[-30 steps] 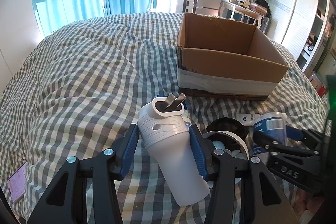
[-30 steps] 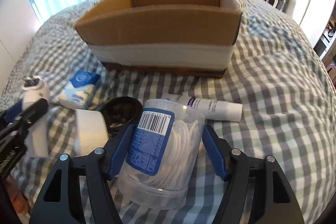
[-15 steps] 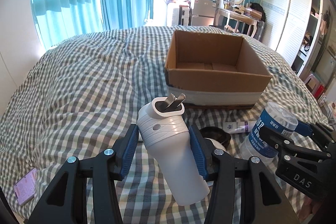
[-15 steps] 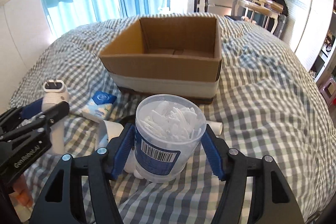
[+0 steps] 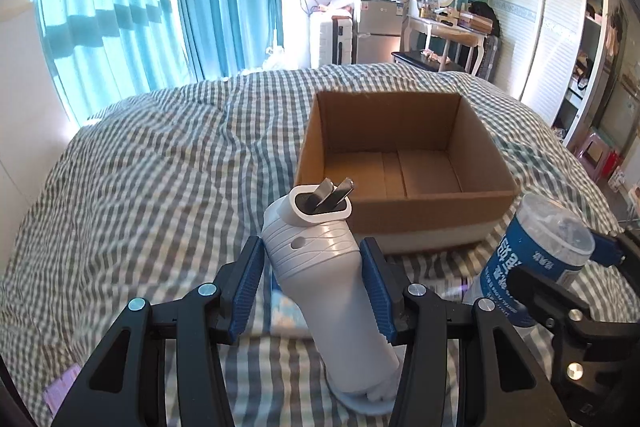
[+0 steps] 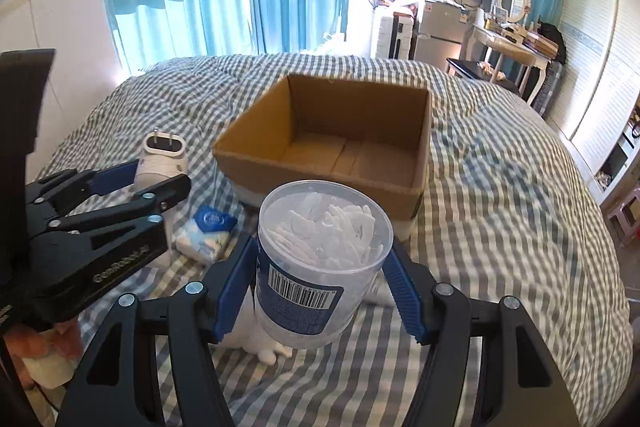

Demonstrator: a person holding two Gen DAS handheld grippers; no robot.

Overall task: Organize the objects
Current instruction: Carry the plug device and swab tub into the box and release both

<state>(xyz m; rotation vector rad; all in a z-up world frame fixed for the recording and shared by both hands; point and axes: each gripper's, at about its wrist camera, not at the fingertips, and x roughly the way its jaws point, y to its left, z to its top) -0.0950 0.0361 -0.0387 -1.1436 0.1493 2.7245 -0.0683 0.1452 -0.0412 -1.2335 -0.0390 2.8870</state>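
Observation:
My left gripper [image 5: 312,267] is shut on a white plug-in device [image 5: 320,267] with two metal prongs on top, held above the bed. It also shows in the right wrist view [image 6: 162,157]. My right gripper [image 6: 320,267] is shut on a clear round tub of white floss picks [image 6: 320,251] with a blue label, held upright above the bed. The tub also shows at the right of the left wrist view [image 5: 536,251]. An open, empty cardboard box [image 5: 404,163] stands on the checked bed ahead of both grippers, also in the right wrist view [image 6: 340,143].
A blue-and-white tissue pack [image 6: 206,231] lies on the bed between the grippers, near the box's front. A white object [image 6: 260,341] lies under the tub. A pink item [image 5: 60,387] lies at the bed's near left edge. Curtains and furniture stand behind the bed.
Both grippers have risen with their objects, from just above the bed to higher than the box rim, so the box's inside now shows. The tub went from tilted to upright.

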